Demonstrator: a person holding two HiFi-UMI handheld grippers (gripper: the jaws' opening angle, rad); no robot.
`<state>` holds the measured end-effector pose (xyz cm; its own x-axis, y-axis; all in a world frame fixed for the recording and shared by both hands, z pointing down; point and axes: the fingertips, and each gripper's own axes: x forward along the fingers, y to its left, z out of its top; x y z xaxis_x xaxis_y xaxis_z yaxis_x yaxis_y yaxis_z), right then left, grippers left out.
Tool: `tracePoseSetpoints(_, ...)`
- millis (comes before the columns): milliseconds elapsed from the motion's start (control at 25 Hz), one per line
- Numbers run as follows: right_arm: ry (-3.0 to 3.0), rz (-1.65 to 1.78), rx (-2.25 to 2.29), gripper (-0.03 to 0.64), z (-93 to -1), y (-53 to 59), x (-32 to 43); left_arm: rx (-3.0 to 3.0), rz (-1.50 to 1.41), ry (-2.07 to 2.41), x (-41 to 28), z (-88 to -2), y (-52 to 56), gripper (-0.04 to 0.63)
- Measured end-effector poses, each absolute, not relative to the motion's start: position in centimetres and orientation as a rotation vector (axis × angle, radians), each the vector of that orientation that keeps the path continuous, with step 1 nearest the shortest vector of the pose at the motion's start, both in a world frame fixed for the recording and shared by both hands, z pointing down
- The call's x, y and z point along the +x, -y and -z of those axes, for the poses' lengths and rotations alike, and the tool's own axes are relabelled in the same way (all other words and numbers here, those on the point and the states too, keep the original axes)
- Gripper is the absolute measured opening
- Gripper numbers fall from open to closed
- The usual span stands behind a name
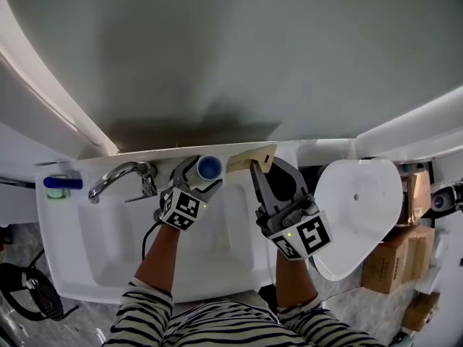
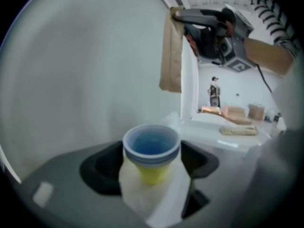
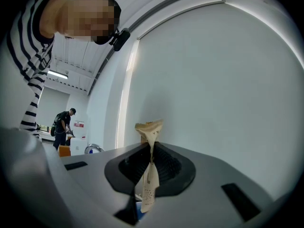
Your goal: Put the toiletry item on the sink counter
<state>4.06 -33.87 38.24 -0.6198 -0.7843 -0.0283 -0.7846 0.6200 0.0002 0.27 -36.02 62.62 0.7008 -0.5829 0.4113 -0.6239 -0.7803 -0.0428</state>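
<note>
A small bottle with a blue cap [image 1: 210, 168] sits in my left gripper [image 1: 197, 173], which is shut on it over the back ledge [image 1: 123, 157] of the white sink. In the left gripper view the blue cap and yellow body [image 2: 151, 151] fill the space between the jaws. My right gripper [image 1: 255, 168] is shut on a thin tan paper packet [image 1: 252, 158], held just right of the bottle at the ledge. The packet [image 3: 149, 167] stands pinched edge-on in the right gripper view. From the left gripper view it hangs [image 2: 171, 51] from the right gripper [image 2: 178, 15].
A chrome faucet [image 1: 119, 176] stands left of the left gripper over the basin [image 1: 108, 244]. A blue and green item [image 1: 61, 184] lies at the sink's far left. A white toilet lid [image 1: 358, 215] and cardboard boxes [image 1: 394, 259] are to the right. The grey wall rises close behind.
</note>
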Motion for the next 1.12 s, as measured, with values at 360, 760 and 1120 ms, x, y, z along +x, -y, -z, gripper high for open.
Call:
tracePoseSetpoints(360, -2.776, -0.013, -1.332, 0.029, -37.6, 34.0, 3.5, 2.876, -0.516, 1.036, -0.3, -57.6, 35.2, 0.377)
tracePoseSetpoints(760, -2.768, 0.049, -1.343, 0.029, -40.5, 34.9, 2.2, 2.953, -0.295, 1.11, -3.2, -49.6, 33.0, 0.189)
tracePoseSetpoints(1120, -2.81, 0.118, -1.397, 0.029, -45.9, 36.3, 0.5, 2.961, -0.039, 1.156, -6.2, -44.1, 32.0, 0.006)
